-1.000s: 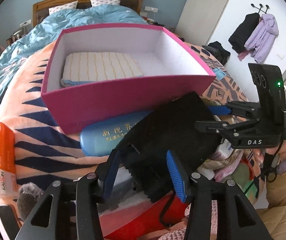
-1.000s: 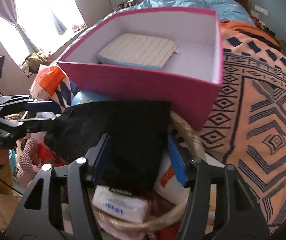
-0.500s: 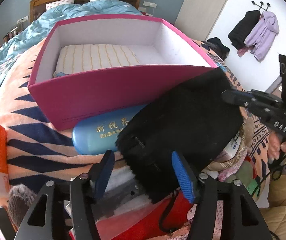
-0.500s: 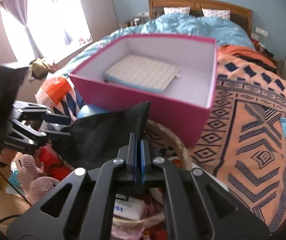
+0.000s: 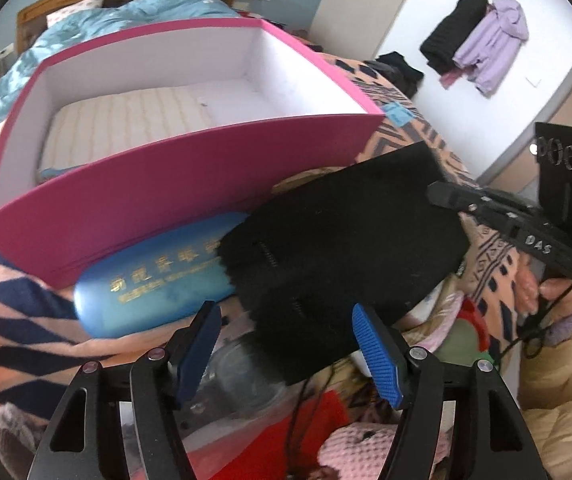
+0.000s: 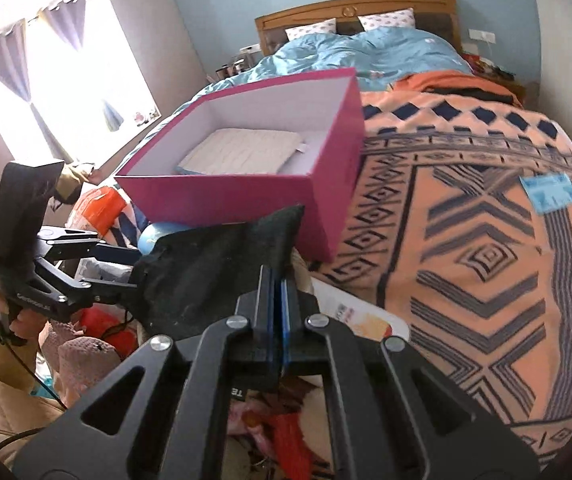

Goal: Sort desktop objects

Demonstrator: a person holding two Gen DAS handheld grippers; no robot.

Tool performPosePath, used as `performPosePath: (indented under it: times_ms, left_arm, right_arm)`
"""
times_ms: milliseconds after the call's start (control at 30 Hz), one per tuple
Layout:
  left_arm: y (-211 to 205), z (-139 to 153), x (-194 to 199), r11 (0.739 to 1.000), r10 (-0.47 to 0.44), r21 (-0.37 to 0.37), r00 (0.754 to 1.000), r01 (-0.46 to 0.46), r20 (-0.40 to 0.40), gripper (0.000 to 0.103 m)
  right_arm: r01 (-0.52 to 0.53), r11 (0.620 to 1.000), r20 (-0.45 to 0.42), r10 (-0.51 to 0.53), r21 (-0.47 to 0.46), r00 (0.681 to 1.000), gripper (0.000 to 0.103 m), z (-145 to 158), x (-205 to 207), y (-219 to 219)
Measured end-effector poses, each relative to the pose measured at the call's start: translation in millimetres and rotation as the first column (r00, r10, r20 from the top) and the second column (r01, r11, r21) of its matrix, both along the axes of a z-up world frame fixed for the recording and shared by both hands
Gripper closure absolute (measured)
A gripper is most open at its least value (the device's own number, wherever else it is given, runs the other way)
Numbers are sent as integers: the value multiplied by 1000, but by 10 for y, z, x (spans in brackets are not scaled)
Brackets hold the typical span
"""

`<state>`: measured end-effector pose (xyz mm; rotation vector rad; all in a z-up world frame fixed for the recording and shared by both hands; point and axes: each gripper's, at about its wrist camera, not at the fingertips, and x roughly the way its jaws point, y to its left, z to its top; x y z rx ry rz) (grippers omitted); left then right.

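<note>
- The right hand-held gripper (image 6: 277, 300) has its jaws pressed together on one edge of the black cloth (image 6: 214, 272), pinching it so that the cloth hangs out in front of the fingers.
- The left hand-held gripper (image 5: 292, 344) stands wide open; its blue pads (image 5: 378, 354) sit on either side of the cloth's lower edge with a clear gap, gripping nothing.
- In the left wrist view the black cloth (image 5: 342, 248) spreads as a flat sheet, its long axis running from the lower left up to the right, where the right hand-held gripper (image 5: 442, 196) clamps its far corner.
- The cloth hangs in the air just in front of the pink box (image 5: 190, 184), over the near end of a blue glasses case (image 5: 154, 276) that lies on the bed against the box's front wall.
- The case's long axis runs left to right along that wall.
- The pink box (image 6: 246, 200) is open on top and sits on the patterned orange blanket (image 6: 478, 240); a folded pale striped towel (image 6: 242, 152) lies flat inside it.
- Below the cloth lies a clutter of pink and red items, too jumbled to identify.
</note>
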<state>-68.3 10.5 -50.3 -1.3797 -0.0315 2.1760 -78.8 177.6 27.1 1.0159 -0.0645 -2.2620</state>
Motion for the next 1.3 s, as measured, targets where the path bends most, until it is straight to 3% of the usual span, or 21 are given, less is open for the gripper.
performPosePath:
  times_ms: [67, 133, 267, 367, 833, 1300]
  left_arm:
    - [35, -13, -29, 999, -28, 43, 999, 26, 31, 34]
    - [69, -22, -59, 999, -17, 37, 999, 16, 29, 53]
    - [38, -38, -104, 999, 22, 35, 999, -23, 30, 72]
    - [-1, 26, -65, 998, 55, 28, 998, -55, -20, 91]
    - [-177, 397, 59, 994, 105, 55, 981, -97, -163, 95]
    - [-481, 901, 87, 983, 182, 72, 938, -168, -297, 95]
  right_arm:
    - [5, 1000, 13, -5, -13, 1000, 99, -42, -4, 23]
    - [6, 1000, 27, -5, -25, 1000, 99, -85, -20, 24]
    - [2, 999, 32, -1, -43, 999, 99, -86, -9, 40]
    - [-14, 999, 27, 15, -35, 1000, 99, -68, 17, 0]
    - [-105, 993, -72, 102, -45, 992, 99, 286, 122, -283]
    - [-191, 980, -207, 178, -47, 962, 99, 807, 138, -657]
